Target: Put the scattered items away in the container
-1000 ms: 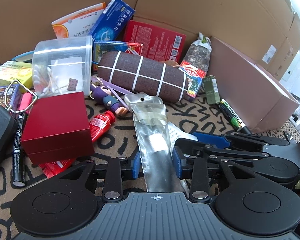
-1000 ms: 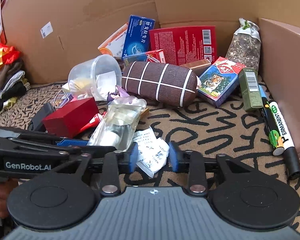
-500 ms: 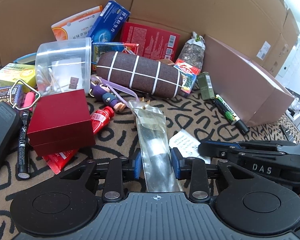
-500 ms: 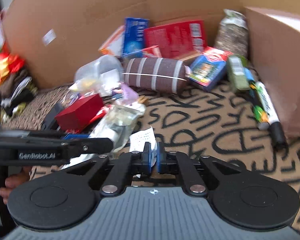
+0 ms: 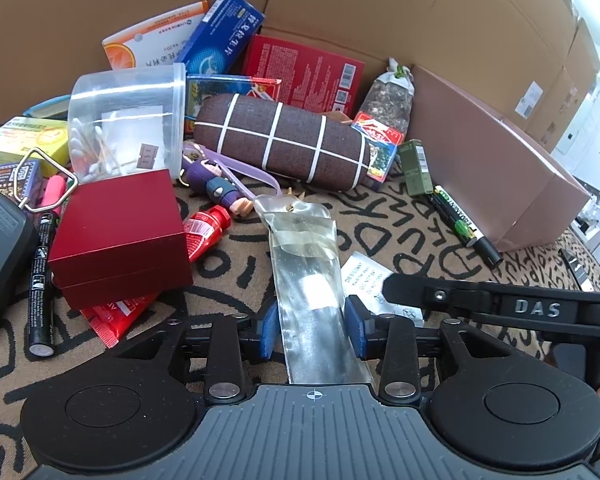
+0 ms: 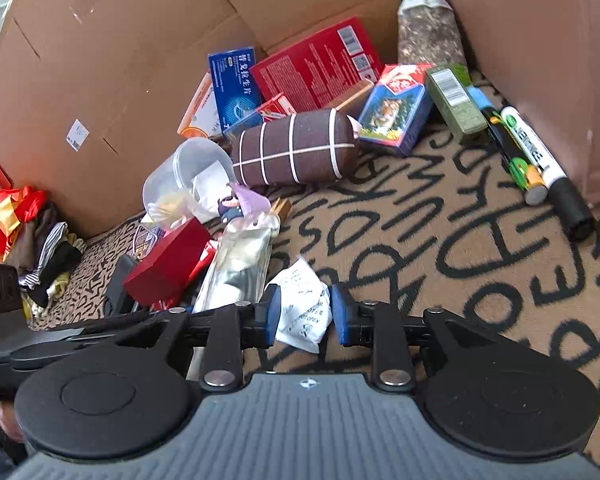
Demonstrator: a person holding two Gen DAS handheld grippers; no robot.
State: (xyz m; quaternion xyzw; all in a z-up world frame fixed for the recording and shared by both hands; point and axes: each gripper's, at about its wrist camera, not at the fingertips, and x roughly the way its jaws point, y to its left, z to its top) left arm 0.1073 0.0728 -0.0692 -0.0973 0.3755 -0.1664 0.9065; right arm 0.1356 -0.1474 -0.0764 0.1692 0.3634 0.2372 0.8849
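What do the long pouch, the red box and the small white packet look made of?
Long pouch: clear glossy plastic film, see-through with glare. Red box: rigid, smooth satin finish, maybe coated card; sharp edges. White packet: matte, paper-like, creased and printed.
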